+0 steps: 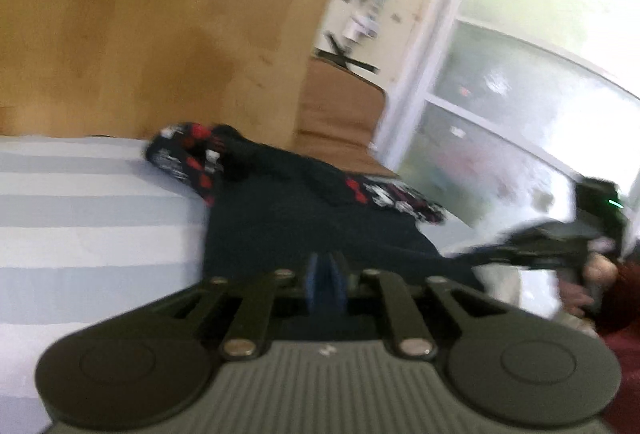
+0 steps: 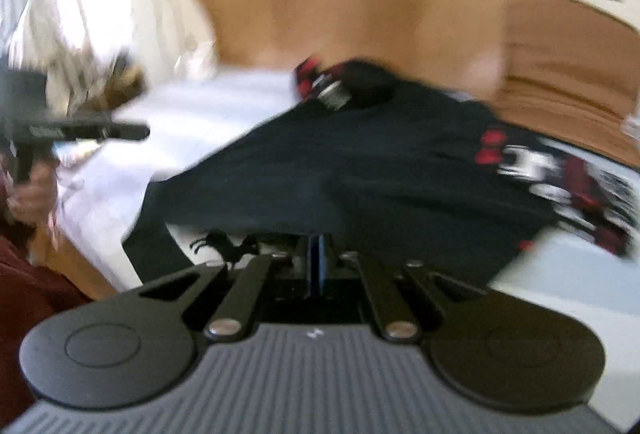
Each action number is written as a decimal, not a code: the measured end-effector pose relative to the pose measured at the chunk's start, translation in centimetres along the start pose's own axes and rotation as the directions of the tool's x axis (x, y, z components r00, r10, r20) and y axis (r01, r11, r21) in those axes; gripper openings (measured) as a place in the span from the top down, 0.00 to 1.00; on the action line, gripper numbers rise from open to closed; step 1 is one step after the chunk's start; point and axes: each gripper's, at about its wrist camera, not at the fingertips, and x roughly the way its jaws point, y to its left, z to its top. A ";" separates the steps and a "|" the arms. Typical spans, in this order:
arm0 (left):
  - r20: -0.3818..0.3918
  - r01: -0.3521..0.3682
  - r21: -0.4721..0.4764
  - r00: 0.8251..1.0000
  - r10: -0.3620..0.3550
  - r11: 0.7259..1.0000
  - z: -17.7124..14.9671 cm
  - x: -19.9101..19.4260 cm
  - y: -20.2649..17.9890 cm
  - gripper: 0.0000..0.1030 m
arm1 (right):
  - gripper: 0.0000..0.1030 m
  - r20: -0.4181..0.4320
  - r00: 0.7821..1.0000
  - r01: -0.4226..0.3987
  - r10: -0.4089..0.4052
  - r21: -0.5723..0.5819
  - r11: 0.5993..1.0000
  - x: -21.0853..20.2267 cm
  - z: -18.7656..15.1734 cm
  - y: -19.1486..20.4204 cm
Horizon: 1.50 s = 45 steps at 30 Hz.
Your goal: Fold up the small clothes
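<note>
**Two grippers pinch one dark garment; no finished fold visible**

A small navy cloth garment (image 1: pixel 304 218) with red-and-white patterned sleeves lies on the grey-and-white striped bedcover (image 1: pixel 88 201). The left gripper (image 1: pixel 325 274) and right gripper (image 2: pixel 318 254) each clamp its near hem. Both views are blurred. Sleeves look spread, so folding appears barely begun.

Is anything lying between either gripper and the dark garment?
Nothing visible. The left gripper and right gripper both appear shut on the near edge of the garment, which lies on the striped sheet. Both views are blurred.
</note>
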 end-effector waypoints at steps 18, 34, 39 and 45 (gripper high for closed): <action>-0.132 -0.199 -0.194 0.976 0.176 0.960 8.5 11.9 7.9 0.26 | 0.34 0.155 0.955 0.237 -0.252 0.112 0.965 2.4 1.4 -7.7; -0.226 -0.422 -0.180 0.897 0.380 0.889 11.0 24.7 10.5 0.85 | 0.91 0.041 0.913 0.405 -0.406 0.046 0.913 16.7 8.0 -15.9; -0.112 -0.388 -0.294 0.922 0.371 0.874 9.2 16.7 11.6 0.86 | 0.91 0.135 0.759 0.604 -0.636 0.219 0.767 8.8 8.6 -20.4; -0.074 -0.354 -0.372 0.933 0.353 0.858 2.2 5.7 9.3 0.78 | 0.88 0.036 0.624 0.715 -0.780 0.375 0.590 3.8 5.9 -25.1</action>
